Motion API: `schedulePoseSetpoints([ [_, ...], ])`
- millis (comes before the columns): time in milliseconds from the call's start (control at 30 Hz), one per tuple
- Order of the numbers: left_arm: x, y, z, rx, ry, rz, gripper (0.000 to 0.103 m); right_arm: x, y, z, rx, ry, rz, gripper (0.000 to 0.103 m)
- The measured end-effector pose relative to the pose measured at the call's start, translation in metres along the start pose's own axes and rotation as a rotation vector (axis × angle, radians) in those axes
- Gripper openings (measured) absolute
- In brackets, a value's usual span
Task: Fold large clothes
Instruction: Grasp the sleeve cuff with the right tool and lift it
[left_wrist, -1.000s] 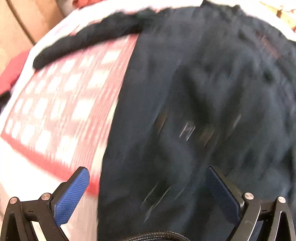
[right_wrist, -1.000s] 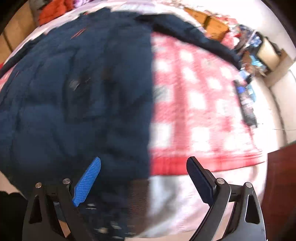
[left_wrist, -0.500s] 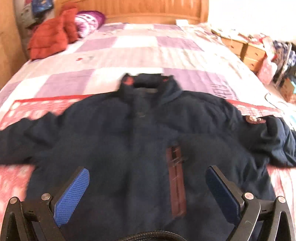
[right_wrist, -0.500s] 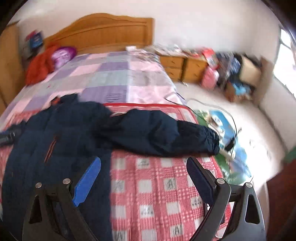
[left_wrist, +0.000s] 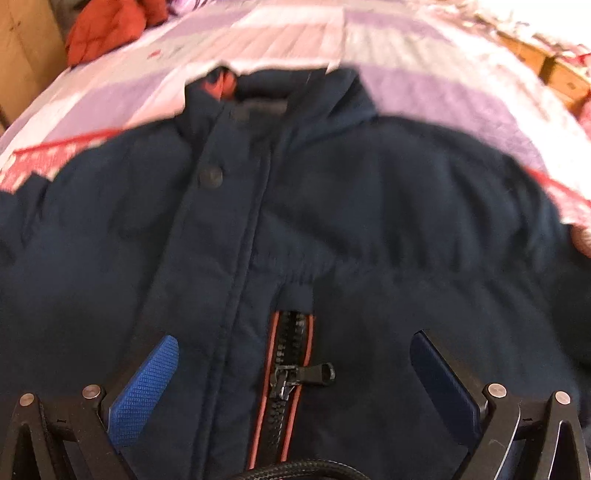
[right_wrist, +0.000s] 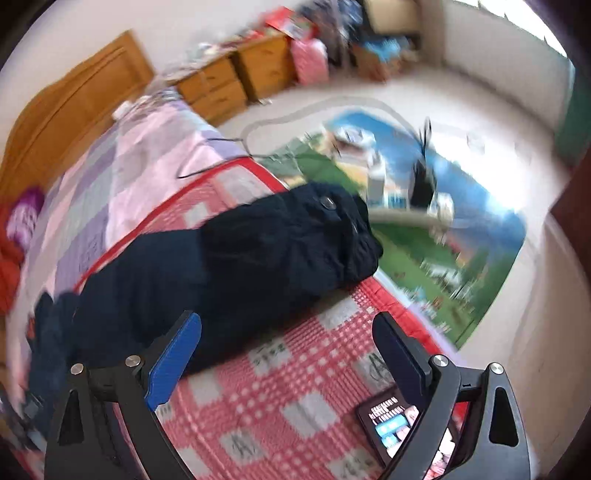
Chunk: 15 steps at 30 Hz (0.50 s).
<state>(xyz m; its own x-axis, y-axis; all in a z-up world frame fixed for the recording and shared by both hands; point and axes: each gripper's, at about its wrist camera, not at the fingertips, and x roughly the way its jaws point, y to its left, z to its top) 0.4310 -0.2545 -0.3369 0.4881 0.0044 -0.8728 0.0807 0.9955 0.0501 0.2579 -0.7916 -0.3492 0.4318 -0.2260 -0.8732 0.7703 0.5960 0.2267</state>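
A dark navy padded jacket (left_wrist: 369, 229) lies front up on the bed, collar at the far end. Its red-edged pocket zipper (left_wrist: 288, 369) sits between my fingers. My left gripper (left_wrist: 293, 373) is open, close above the jacket's chest, holding nothing. In the right wrist view the jacket's sleeve (right_wrist: 258, 251) stretches toward the bed's right edge, cuff at the end. My right gripper (right_wrist: 286, 354) is open and empty, just short of the sleeve, over the red checked blanket (right_wrist: 295, 387).
A phone (right_wrist: 399, 421) lies on the blanket by my right finger. A purple and pink quilt (left_wrist: 295, 40) covers the far bed. Red clothes (left_wrist: 107, 26) lie at the far left. Wooden drawers (right_wrist: 236, 81) and a colourful floor mat (right_wrist: 424, 221) are beside the bed.
The left gripper has dropped closer to the jacket's chest. The right gripper has swung right and nearer to the sleeve. Both stay open.
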Motion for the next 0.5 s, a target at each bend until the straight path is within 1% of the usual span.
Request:
schedulePoseSetpoints([
  [33,0.007,-0.001,-0.003,-0.004,0.012,0.009,0.103,0.015,-0.011,0.002,0.060,0.029,0.026,0.096],
  [100,0.015,-0.003,-0.008,-0.016,0.021,0.014,0.103,0.038,-0.021,0.003,0.126,0.061,0.056,0.096],
  [233,0.016,-0.007,-0.012,-0.016,-0.005,0.026,0.103,0.068,-0.027,0.004,0.214,0.080,0.136,0.096],
  [400,0.018,-0.010,-0.016,0.005,-0.012,0.028,0.103,0.098,-0.029,0.009,0.303,0.077,0.180,0.093],
  [467,0.017,-0.009,-0.017,0.013,-0.017,0.028,0.103,0.105,-0.027,0.013,0.335,0.055,0.200,0.092],
  [500,0.018,-0.008,-0.017,0.015,-0.019,0.028,0.103,0.107,-0.027,0.015,0.344,0.046,0.203,0.090],
])
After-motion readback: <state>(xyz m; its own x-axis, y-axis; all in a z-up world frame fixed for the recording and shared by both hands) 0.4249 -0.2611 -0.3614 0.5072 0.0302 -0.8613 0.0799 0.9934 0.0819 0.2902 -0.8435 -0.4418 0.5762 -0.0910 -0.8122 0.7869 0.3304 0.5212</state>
